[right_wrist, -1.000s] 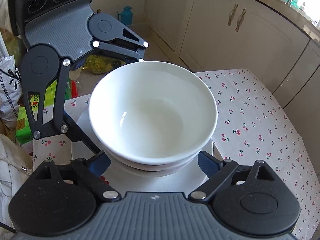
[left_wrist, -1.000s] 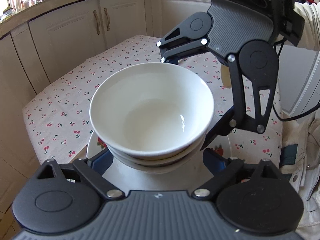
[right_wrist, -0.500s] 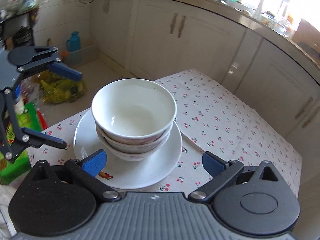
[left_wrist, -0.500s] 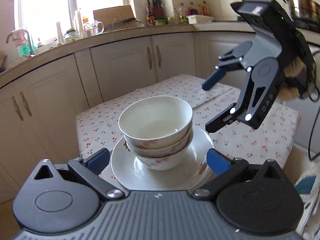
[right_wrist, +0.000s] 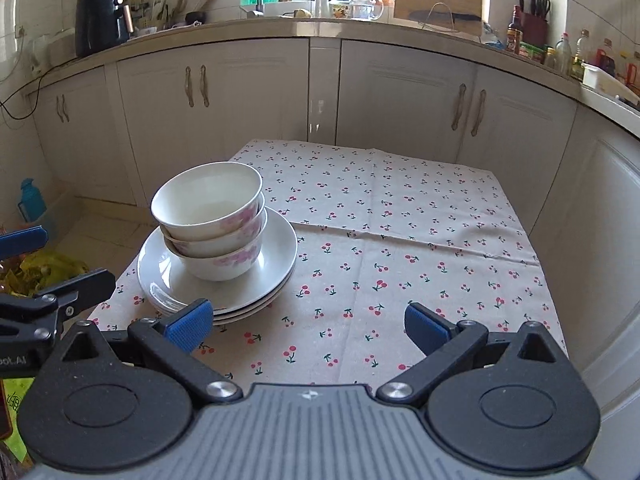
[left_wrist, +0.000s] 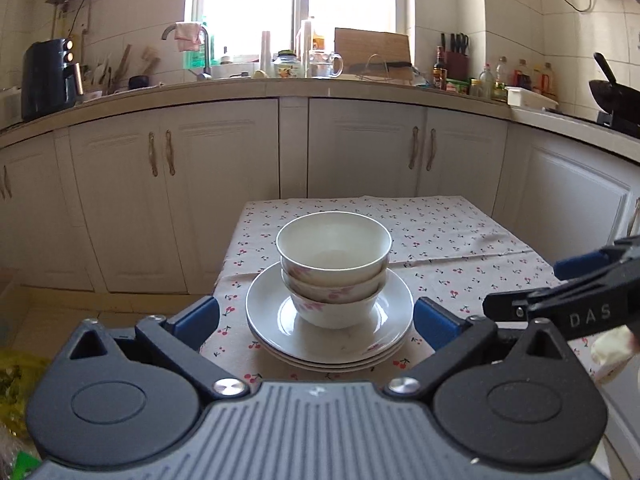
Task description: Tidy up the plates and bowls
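Note:
Three white bowls with pink flowers (left_wrist: 334,268) (right_wrist: 210,220) sit nested on a stack of white plates (left_wrist: 280,320) (right_wrist: 276,256) at the near left corner of the cherry-print table (left_wrist: 440,240) (right_wrist: 400,220). My left gripper (left_wrist: 316,322) is open, level and short of the plates, with nothing between its blue pads. My right gripper (right_wrist: 308,326) is open too, over bare cloth to the right of the stack. Each gripper shows in the other's view: the right gripper (left_wrist: 548,284) at the right edge, the left gripper (right_wrist: 52,264) at the left edge.
White cabinets (right_wrist: 400,92) run under a cluttered counter (left_wrist: 360,80) behind the table. A yellow bag (right_wrist: 44,268) and a blue bottle (right_wrist: 30,200) are on the floor to the left. The table's cloth to the right of the stack is bare.
Both grippers drew back from either side of the bowl stack, opened wider and rolled upright. The bowls stay nested on the plates, now farther off in both views.

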`<state>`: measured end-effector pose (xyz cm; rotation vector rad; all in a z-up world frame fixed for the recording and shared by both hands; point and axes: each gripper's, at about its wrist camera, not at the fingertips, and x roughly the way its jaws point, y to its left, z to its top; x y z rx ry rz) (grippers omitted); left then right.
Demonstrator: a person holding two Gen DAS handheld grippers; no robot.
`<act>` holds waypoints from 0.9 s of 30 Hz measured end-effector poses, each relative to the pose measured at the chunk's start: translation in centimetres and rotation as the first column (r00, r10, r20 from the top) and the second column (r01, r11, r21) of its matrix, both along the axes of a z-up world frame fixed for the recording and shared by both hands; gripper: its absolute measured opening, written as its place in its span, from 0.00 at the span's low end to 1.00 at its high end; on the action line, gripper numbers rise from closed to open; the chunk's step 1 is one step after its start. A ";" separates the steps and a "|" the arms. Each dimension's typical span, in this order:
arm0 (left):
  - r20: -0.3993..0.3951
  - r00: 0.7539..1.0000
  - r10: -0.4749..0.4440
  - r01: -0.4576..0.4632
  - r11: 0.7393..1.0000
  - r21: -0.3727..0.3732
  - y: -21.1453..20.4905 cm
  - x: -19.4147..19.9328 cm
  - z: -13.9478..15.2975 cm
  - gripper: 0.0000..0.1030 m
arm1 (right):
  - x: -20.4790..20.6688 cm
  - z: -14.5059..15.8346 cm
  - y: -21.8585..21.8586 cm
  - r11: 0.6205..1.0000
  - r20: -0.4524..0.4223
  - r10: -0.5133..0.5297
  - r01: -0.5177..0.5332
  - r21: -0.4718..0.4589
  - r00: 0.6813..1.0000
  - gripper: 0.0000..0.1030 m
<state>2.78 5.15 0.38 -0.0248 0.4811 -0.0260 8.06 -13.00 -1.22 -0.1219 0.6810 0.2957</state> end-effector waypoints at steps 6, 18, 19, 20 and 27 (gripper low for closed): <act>0.001 1.000 0.020 -0.020 0.999 -0.044 -0.3 -1.9 0.8 0.99 | -3.1 1.5 -0.1 1.000 0.075 -0.026 0.026 -0.008 0.997 1.00; -0.015 0.999 0.038 -0.038 0.997 -0.060 -0.9 -2.2 1.5 0.99 | -4.2 2.1 -0.1 0.998 0.129 -0.053 0.056 -0.018 0.990 1.00; -0.015 0.999 0.037 -0.038 0.998 -0.059 -1.0 -2.2 1.5 0.99 | -4.2 2.1 -0.1 0.998 0.131 -0.054 0.057 -0.020 0.990 1.00; -0.015 0.999 0.033 -0.034 0.998 -0.059 -1.0 -2.3 1.5 0.99 | -4.2 2.0 -0.1 0.998 0.132 -0.056 0.059 -0.019 0.990 1.00; -0.015 0.999 0.033 -0.034 0.997 -0.065 -0.9 -2.3 1.5 0.99 | -4.3 2.1 -0.1 0.998 0.139 -0.062 0.066 -0.022 0.988 1.00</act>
